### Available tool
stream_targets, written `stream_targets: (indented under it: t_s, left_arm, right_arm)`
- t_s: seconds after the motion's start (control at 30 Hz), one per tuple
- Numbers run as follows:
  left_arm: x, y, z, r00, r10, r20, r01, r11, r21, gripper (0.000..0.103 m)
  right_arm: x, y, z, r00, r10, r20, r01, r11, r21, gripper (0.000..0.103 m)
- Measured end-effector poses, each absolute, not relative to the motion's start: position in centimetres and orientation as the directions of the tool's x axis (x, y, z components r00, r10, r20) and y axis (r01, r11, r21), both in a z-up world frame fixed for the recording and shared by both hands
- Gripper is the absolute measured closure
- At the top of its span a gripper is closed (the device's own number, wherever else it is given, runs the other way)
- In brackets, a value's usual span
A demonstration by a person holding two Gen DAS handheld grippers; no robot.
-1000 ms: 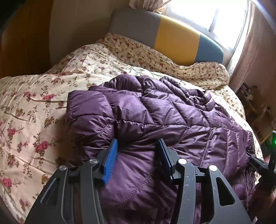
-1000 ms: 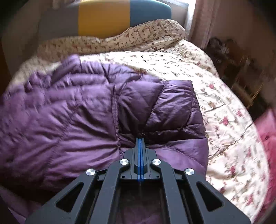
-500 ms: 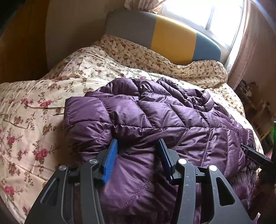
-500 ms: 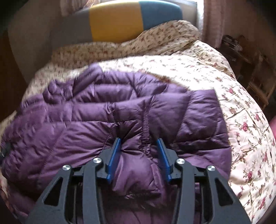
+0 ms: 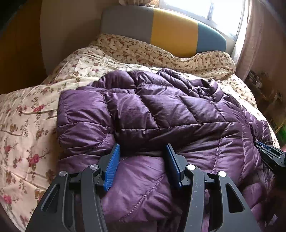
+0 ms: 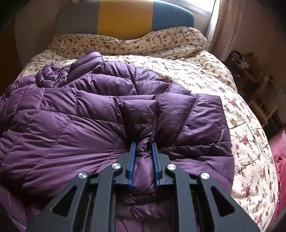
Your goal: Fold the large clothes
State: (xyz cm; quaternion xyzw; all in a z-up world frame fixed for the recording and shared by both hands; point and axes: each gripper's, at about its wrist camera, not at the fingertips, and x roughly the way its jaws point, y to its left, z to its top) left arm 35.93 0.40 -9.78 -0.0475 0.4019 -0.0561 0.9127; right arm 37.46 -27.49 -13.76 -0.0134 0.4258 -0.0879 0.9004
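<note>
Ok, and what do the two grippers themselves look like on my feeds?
They look identical. The left gripper and the right gripper each have a matte black frame with triangular cut-outs and round silver pivot bolts. Each has two flat fingers faced with blue pads; the left one's pads show fine ribbing. No cables, labels or sleeves are visible in either wrist view.

Tricolour headboard [image 5: 171, 30], bright window [image 5: 225, 14], perhaps curtains [image 6: 225, 26]

Purple quilted down jacket [image 5: 160, 114], folded double, crumpled. It lies beneath and ahead of both tongs, collar farthest.
</note>
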Motion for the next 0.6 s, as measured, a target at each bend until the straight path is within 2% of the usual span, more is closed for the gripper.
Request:
stream_targets:
  t_s: [0.03,0.23,0.37,0.53,0.6]
  left_arm:
    - [35.7,0.5,-9.6,0.675,-0.141,-0.724,0.063,0.989,-0.134,0.043]
    - [34.3,0.7,-8.0,0.71,-0.143,-0.689,0.065,0.988,-0.138,0.04]
    - [33.9,1.1,-6.7,0.731,-0.15,-0.666,0.072,0.987,-0.143,0.04]
    - [34.6,1.6,-5.9,0.739,-0.154,-0.656,0.078,0.987,-0.143,0.04]
    - [35.4,1.6,-6.0,0.735,-0.155,-0.661,0.075,0.986,-0.148,0.04]
  right_arm:
    - [37.3,-27.4,-13.6,0.621,-0.179,-0.763,0.152,0.983,-0.106,0.074]
    - [36.4,-27.2,-11.7,0.644,-0.203,-0.738,0.176,0.978,-0.116,0.053]
    - [35.9,-26.3,-10.0,0.681,-0.204,-0.704,0.167,0.978,-0.122,0.051]
    - [37.0,-24.6,-9.0,0.707,-0.167,-0.687,0.133,0.986,-0.102,0.04]
    - [38.1,-24.0,-9.6,0.694,-0.165,-0.701,0.124,0.986,-0.109,0.038]
